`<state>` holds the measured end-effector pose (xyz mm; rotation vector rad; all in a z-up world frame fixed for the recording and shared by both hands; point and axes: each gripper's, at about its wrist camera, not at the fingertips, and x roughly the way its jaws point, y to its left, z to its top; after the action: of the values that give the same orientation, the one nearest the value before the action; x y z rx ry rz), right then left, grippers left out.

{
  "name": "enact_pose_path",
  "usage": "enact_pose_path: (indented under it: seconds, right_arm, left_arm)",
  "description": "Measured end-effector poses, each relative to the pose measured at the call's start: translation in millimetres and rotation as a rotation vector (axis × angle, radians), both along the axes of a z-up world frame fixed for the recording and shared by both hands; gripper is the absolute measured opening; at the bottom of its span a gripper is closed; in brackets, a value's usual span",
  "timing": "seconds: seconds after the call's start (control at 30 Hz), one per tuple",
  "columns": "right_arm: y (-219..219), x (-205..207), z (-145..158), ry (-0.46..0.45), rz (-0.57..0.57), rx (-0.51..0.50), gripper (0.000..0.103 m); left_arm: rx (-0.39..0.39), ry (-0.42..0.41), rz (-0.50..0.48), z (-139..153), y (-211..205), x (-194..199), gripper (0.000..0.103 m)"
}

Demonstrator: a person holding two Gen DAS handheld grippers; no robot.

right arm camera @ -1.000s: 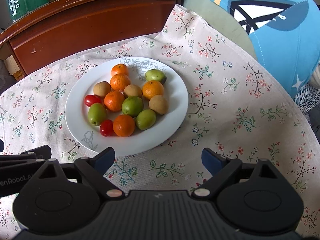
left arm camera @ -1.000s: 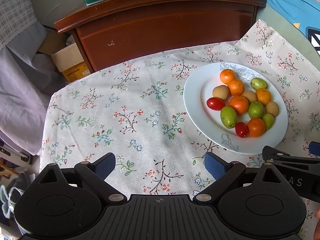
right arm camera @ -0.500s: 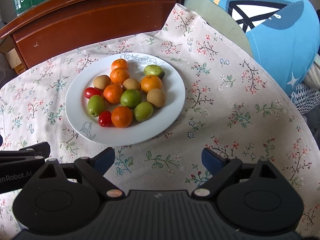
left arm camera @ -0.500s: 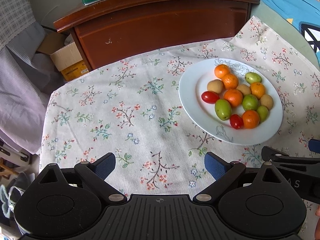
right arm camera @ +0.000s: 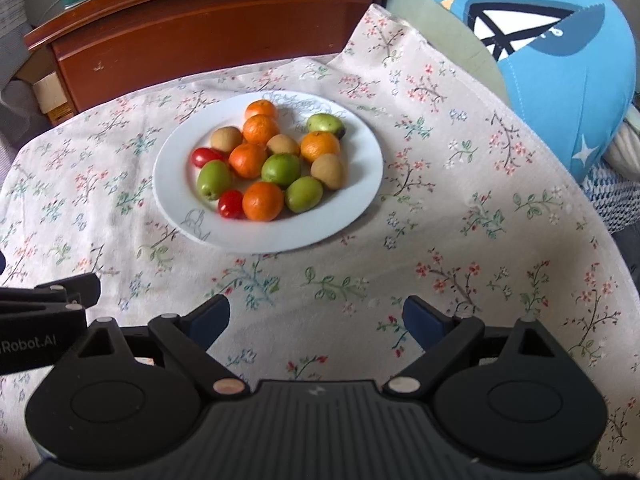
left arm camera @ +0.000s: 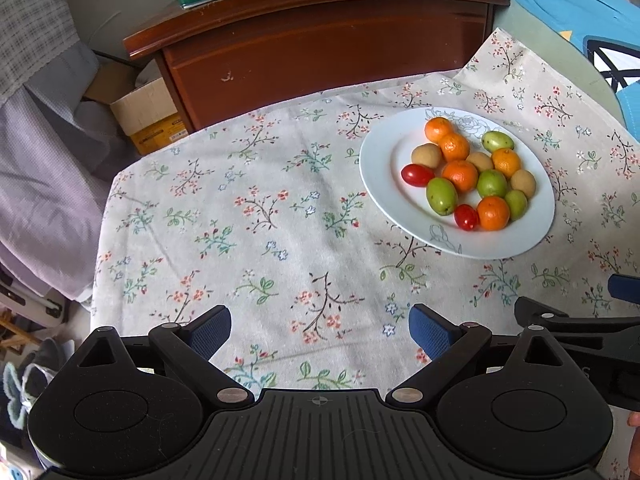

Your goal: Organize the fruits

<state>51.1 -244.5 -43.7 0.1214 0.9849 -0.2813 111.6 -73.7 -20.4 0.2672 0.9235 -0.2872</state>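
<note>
Oranges [right arm camera: 262, 201] five, green fruits [right arm camera: 281, 167] four, tomatoes [right arm camera: 231, 203] two

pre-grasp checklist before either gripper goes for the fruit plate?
1. Left gripper open, nothing held: ok.
2. Right gripper open, nothing held: ok.
3. White plate fully in view, flat on the floral cloth: ok.
4. Fruit all on the plate, none loose on the cloth: ok.
5. Near-edge orange free to grasp: not ok, it touches a red tomato and a green fruit.
6. Destination for sorted fruit in view: not ok.
</note>
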Motion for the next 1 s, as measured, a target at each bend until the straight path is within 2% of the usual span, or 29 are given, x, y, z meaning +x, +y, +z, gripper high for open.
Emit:
enact_pose_path:
  seconds: [0.23,0.47,0.67,0.77,0.93,1.0]
  right_arm:
    - [-2,-15,-3,-0.06,0.038,0.081,0.094]
    - [-2,-31,-20,-0.101,0.012,0.138,0.094]
    - [7,-35,-29,-0.137,0.032,0.08,0.097]
    - [10,-34,-33,-0.159,0.038,0.066,0.102]
    - [22,-28,-39,-0.167,0.075,-0.018,0.102]
    - [24,-28,-42,-0.199,0.086,-0.023,0.102]
  left_arm:
    - [-0.016,-0.009,0.023,5,14,-13,0.097]
    - [-0.056,-0.01,0.054,11,35,-27,0.097]
    - [-0.093,0.0,0.073,13,48,-38,0.097]
    - [-0.1,0.004,0.072,13,52,-41,0.097]
    - [-0.111,0.005,0.077,12,59,-42,0.097]
    - [-0.114,0.007,0.087,12,62,-42,0.097]
